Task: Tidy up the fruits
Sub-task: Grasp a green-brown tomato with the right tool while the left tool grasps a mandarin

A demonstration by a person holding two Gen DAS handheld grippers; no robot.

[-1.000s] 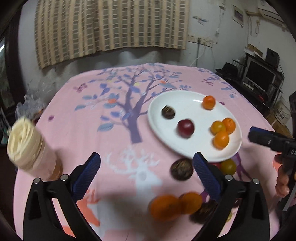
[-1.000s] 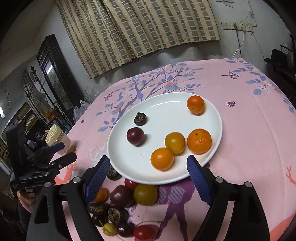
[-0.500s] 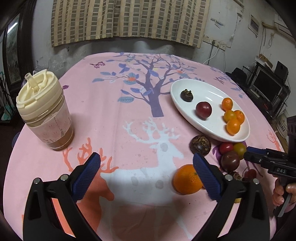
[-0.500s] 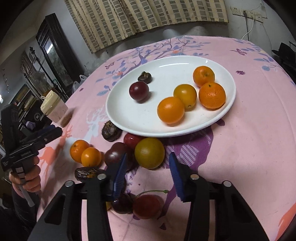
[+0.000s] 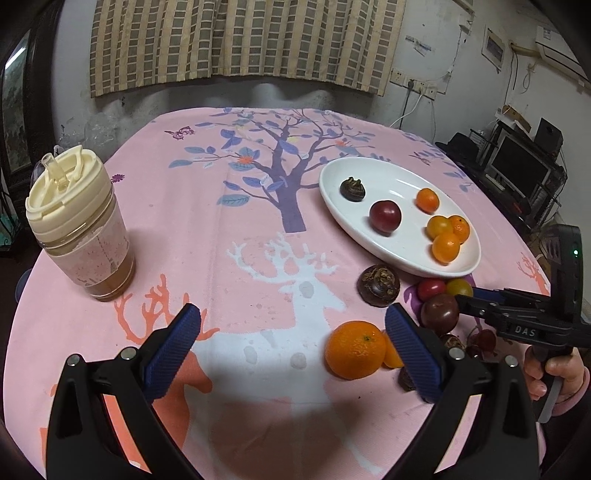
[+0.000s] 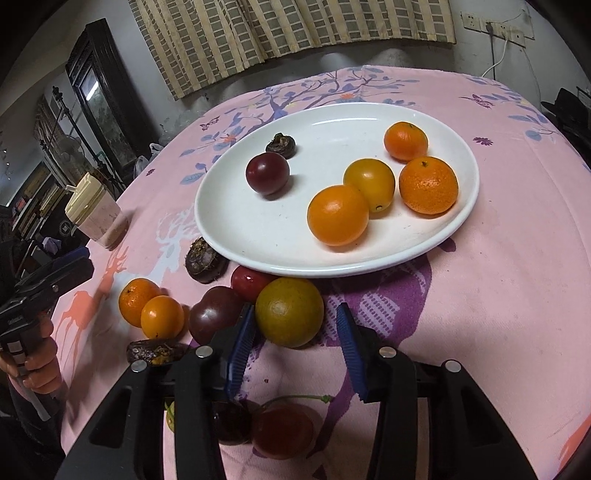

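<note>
Though just-narrowed, right claw (image 6: pixel 296 309) astride fruit (image 6: pixel 288 291)

Pink tablecloth (image 5: pixel 236 229) with tree and deer print covers worktop. Lidded cup (image 5: pixel 79 225) of pinkish drink stands upright near left edge. Checked curtain (image 5: pixel 236 40) hangs on wall behind. Monitor (image 5: pixel 517 166) on rack, far right. Wall sockets (image 6: pixel 495 26) with white cable.

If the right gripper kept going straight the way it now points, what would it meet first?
Most likely the greenish-yellow fruit just ahead of the right gripper. It lies in line with the gap between the narrowed fingers, before the white plate. Depth is uncertain.
</note>
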